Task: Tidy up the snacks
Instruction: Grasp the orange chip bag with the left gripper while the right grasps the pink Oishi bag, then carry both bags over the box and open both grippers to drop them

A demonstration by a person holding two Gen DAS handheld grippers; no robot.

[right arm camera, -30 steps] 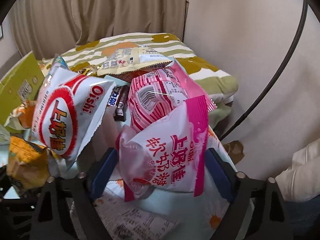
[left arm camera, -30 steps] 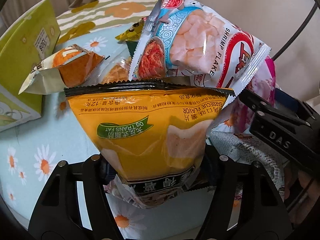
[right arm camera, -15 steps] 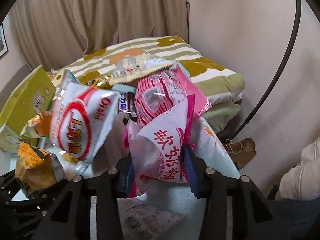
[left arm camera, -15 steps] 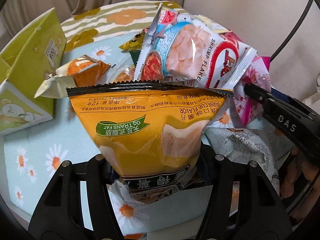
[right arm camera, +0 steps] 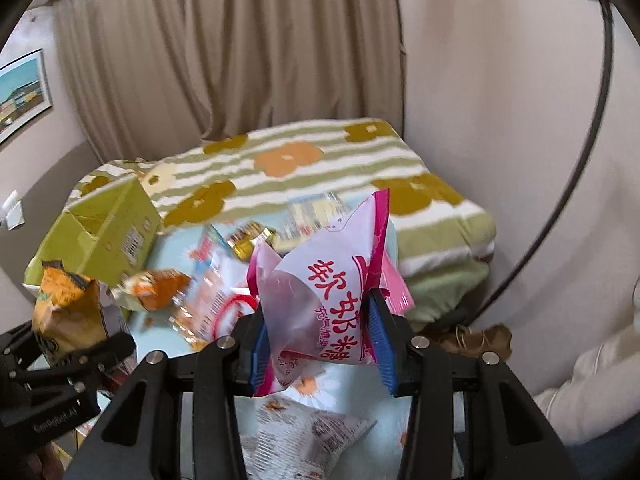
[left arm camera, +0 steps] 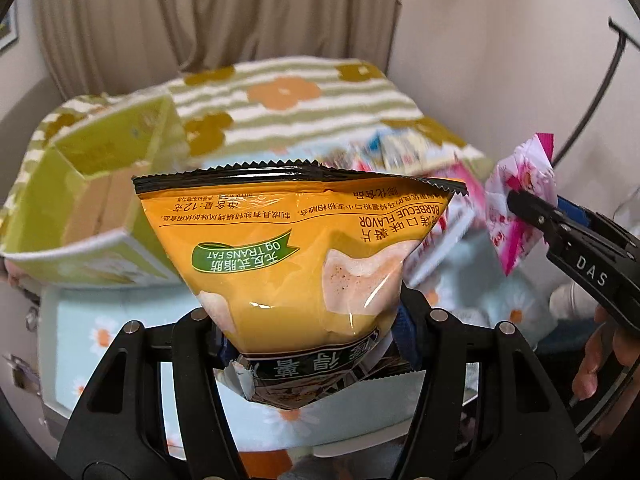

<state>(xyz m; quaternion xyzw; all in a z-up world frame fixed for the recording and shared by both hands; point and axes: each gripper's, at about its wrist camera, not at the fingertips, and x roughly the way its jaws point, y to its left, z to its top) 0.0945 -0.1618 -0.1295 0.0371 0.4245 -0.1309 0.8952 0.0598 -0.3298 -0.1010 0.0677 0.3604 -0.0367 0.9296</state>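
Note:
My left gripper [left arm camera: 316, 336] is shut on the lower end of an orange barbecue chip bag [left arm camera: 296, 256], held up above the table. My right gripper [right arm camera: 316, 344] is shut on a pink and white marshmallow bag [right arm camera: 320, 304], also lifted. In the left wrist view the pink bag [left arm camera: 520, 196] shows at the right, pinched by the right gripper [left arm camera: 532, 212]. The right wrist view shows the orange bag [right arm camera: 68, 308] at the far left in the left gripper [right arm camera: 76, 356]. A green open-topped box [left arm camera: 96, 208] stands at the left of the table.
Several snack packets [right arm camera: 208, 284] lie blurred on the daisy-print tablecloth [left arm camera: 76, 312], among them an orange packet [right arm camera: 160, 288] and a grey printed bag [right arm camera: 304, 436]. Behind is a striped flowered blanket [right arm camera: 320, 160], then curtains. A sleeve [right arm camera: 588, 380] shows at the right.
Both grippers have risen with their bags, and the table with its pile now lies lower and farther off. The right jaws closed on the pink bag between the earliest frame and the middle one.

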